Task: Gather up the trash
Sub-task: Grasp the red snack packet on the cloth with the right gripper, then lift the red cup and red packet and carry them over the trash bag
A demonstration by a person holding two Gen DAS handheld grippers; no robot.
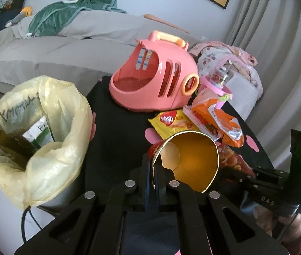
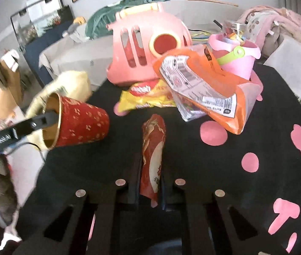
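The left gripper (image 1: 153, 170), clamped on the red paper cup's (image 1: 193, 161) rim, has the lined bin (image 1: 33, 127) to its left, nearer than the right gripper (image 2: 150, 180), which pinches a red wrapper (image 2: 153, 148) lengthwise.

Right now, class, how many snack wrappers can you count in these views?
3: a red crinkled foil wrapper in the right gripper; a yellow wafer wrapper and an orange plastic wrapper on the black cloth. Others may be hidden.
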